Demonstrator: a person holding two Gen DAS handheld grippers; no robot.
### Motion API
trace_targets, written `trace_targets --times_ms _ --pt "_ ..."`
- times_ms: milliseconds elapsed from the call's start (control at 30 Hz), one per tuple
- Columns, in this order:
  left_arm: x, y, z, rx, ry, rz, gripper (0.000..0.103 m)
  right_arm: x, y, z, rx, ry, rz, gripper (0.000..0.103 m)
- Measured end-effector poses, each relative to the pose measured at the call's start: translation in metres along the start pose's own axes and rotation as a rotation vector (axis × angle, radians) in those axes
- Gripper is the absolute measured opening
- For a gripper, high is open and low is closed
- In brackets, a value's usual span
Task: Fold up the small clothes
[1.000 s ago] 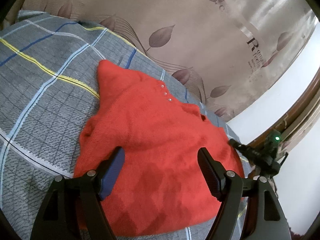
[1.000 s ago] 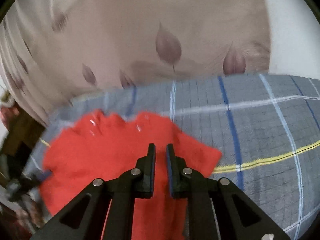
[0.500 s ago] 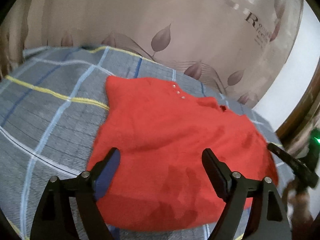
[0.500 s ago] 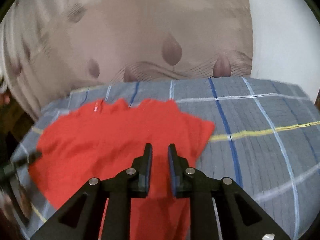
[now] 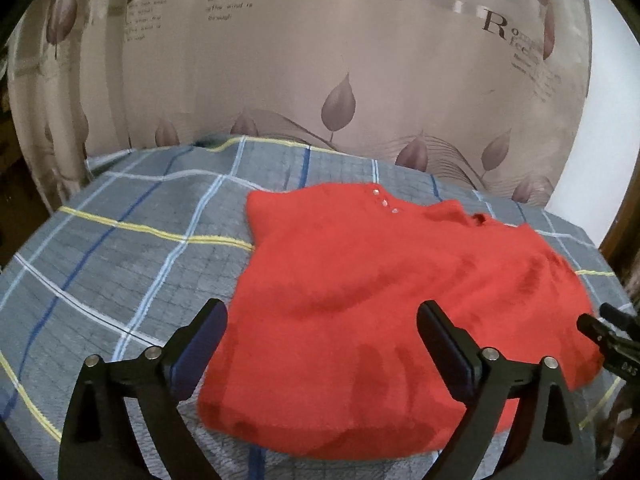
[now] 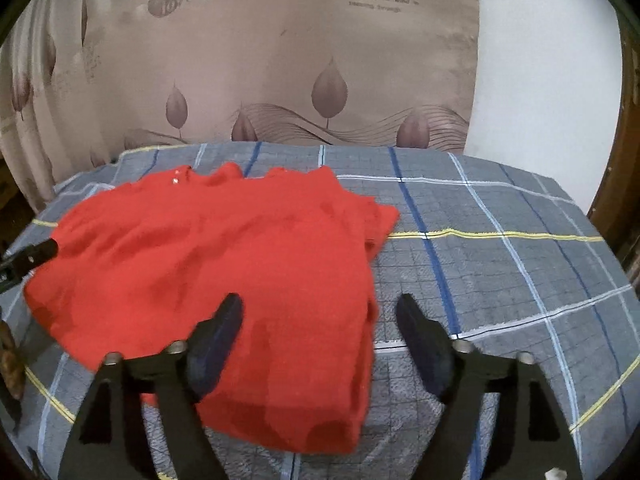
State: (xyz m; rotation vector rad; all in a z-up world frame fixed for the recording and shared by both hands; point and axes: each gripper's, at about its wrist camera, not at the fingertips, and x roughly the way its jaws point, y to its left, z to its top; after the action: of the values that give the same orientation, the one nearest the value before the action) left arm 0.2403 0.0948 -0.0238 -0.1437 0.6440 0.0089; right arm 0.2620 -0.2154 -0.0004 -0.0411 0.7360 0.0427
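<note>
A red knitted top with small buttons near the neck lies folded on a grey plaid bedspread. My left gripper hovers over the top's near left part, its jaws opening wide, nothing pressed between the pads. In the right wrist view the same red top lies left of centre, and my right gripper hangs over its right edge with jaws opening, free of the cloth. Each gripper's tip shows at the edge of the other's view: the right gripper, the left gripper.
A beige curtain with leaf prints and lettering hangs behind the bed. A white wall and a brown wooden frame stand at the right. Bare plaid bedspread stretches right of the top.
The right gripper's jaws went from nearly shut to wide apart, off the cloth. The left gripper's jaws widened a little; its view rolled level and drew back from the top.
</note>
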Motion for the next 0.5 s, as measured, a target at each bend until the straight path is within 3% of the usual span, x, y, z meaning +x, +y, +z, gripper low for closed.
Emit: trace_targets --times_ms 233,300,500 --pt "-0.005 -0.003 0.000 0.012 -0.029 0.033 0.098 0.002 0.013 -0.001 -0.055 0.016 -0.052 0.098" --pt "-0.006 -0.002 0.000 0.010 -0.033 0.040 0.098 -0.004 0.014 -0.001 -0.057 -0.010 -0.075 0.102" --pt "-0.009 -0.003 -0.001 0.013 -0.045 0.063 0.098 -0.025 0.019 -0.004 -0.053 -0.109 -0.189 0.102"
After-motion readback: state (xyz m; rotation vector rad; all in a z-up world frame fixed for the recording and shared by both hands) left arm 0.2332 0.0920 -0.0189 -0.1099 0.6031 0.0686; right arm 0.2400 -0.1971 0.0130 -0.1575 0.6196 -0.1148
